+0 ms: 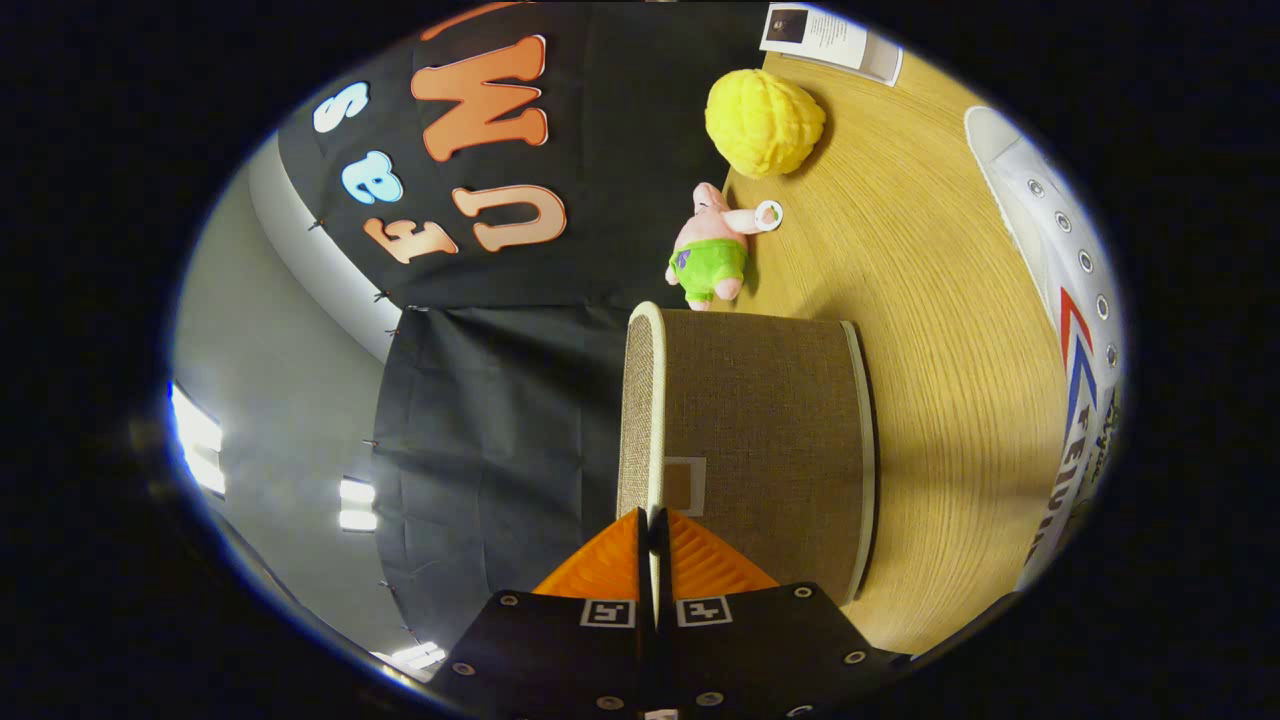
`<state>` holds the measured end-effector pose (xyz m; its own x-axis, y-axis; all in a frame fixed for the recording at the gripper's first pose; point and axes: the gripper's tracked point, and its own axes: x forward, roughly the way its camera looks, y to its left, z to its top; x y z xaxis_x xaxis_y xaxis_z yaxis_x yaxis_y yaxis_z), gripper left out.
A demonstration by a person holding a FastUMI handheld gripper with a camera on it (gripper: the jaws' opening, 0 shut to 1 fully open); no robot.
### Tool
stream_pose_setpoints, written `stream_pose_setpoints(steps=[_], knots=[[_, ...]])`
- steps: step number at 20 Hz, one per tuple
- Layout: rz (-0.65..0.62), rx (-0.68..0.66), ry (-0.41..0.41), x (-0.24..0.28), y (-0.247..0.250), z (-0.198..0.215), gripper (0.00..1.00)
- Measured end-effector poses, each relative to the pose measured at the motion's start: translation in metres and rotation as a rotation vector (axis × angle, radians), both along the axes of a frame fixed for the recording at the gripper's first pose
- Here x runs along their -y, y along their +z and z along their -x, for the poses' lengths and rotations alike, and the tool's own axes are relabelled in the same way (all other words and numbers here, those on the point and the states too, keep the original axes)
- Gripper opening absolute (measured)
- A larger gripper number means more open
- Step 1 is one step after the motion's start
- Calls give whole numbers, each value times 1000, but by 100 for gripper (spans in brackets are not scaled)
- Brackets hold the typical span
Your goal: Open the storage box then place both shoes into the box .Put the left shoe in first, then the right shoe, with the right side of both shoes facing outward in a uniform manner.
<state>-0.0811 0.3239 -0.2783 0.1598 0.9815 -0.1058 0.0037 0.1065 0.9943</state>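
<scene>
The view is being seen rolled onto its side, so the table (930, 330) is being shown standing up beside the box rather than lying under it. The tool (652, 540) is being held nearly closed, its two fingers (610, 565) being pressed together on the pale edge of the box lid (655, 400), which is being pinched between them. The box (755, 430), covered in brown woven cloth with pale trim, is being shown just ahead of the fingers, resting on the table, with a small framed tag (685, 485) on its face close to the fingertips. How far the lid is being lifted from the box cannot be told from this angle. One white shoe (1075, 330), with metal eyelets and red and blue stripes on its side, is being seen lying on the table well apart from the box, on the far side of the bare wood. Beyond the box, a pink plush toy (712, 248) in green shorts is being shown lying at the table's edge, near the box's far end but not touching it. A round yellow plush ball (765, 122) is being seen further on, just beside the toy. A printed sheet (835, 38) is being shown lying at the far corner of the table, past the ball. Behind the table, the black cloth (500, 430) is being seen hanging.
</scene>
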Motion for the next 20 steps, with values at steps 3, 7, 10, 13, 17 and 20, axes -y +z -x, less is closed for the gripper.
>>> stream_pose_setpoints(steps=[3,7,10,13,17,20], knots=[[0,12,-7,-11,17,-1,1],[11,68,-5,-24,51,-3,0],[21,104,-11,-37,76,-7,0],[41,161,-13,-57,108,-13,0],[82,272,19,-93,153,-13,0],[143,371,61,-133,172,-11,1]])
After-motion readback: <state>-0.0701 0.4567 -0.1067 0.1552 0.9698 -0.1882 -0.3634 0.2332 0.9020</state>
